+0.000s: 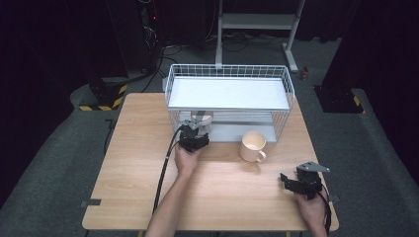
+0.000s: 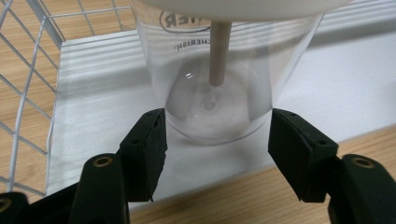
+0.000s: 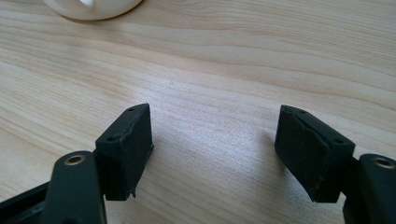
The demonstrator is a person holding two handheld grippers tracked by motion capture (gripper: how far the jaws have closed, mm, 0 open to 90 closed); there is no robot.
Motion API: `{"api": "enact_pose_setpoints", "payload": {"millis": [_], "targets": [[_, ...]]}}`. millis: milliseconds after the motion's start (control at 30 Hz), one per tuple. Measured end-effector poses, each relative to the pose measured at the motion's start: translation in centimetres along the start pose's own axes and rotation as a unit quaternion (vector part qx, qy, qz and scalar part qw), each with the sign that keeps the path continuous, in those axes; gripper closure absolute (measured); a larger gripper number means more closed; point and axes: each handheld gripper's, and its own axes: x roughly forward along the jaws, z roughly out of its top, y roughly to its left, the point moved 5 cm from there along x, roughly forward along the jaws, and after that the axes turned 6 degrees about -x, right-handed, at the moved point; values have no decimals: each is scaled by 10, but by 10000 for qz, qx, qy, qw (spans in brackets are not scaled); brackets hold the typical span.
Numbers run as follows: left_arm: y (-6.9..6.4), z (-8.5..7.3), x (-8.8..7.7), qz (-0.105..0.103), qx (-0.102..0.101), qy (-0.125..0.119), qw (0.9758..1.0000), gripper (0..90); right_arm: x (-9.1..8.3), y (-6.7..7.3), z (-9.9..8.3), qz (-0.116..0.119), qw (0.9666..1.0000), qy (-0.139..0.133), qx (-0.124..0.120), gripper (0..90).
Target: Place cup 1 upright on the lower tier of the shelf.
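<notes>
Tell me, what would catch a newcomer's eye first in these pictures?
Probably the white wire basket rack at the far side of the wooden table. At its lower shelf the left gripper has its black jaws closed on a clear plastic cup with a straw-like stick inside. A cream mug stands just in front of the rack, and the right gripper rests open near the table's right corner.

Bright table, dark surroundings; close views soft, slightly blurred.

One clear glass [image 2: 217,88], one cream mug [image 1: 253,146], one white wire rack [image 1: 230,74], two grippers, one wooden table [image 1: 138,163]
</notes>
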Motion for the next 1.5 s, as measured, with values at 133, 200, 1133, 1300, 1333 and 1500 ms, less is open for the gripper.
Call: {"api": "enact_pose_setpoints", "payload": {"millis": [133, 200, 1133, 1300, 1333, 1500], "targets": [[0, 3, 3, 54, 55, 33, 10000, 374, 0, 0, 0, 0, 10000, 0, 0, 278], [1, 5, 3, 105, 85, 31, 9999, 379, 0, 0, 0, 0, 10000, 1, 7, 278], [2, 9, -1, 41, -87, 71, 9999, 314, 0, 0, 0, 1, 10000, 2, 8, 278], [0, 7, -10, -164, -84, 23, 9998, 296, 0, 0, 0, 1, 10000, 2, 8, 278], [0, 7, -12, -189, -84, -1, 9998, 292, 0, 0, 0, 1, 10000, 1, 9, 278], [0, 3, -18, -288, -10, 26, 9996, 282, 0, 0, 0, 1, 10000, 2, 8, 278]]}}
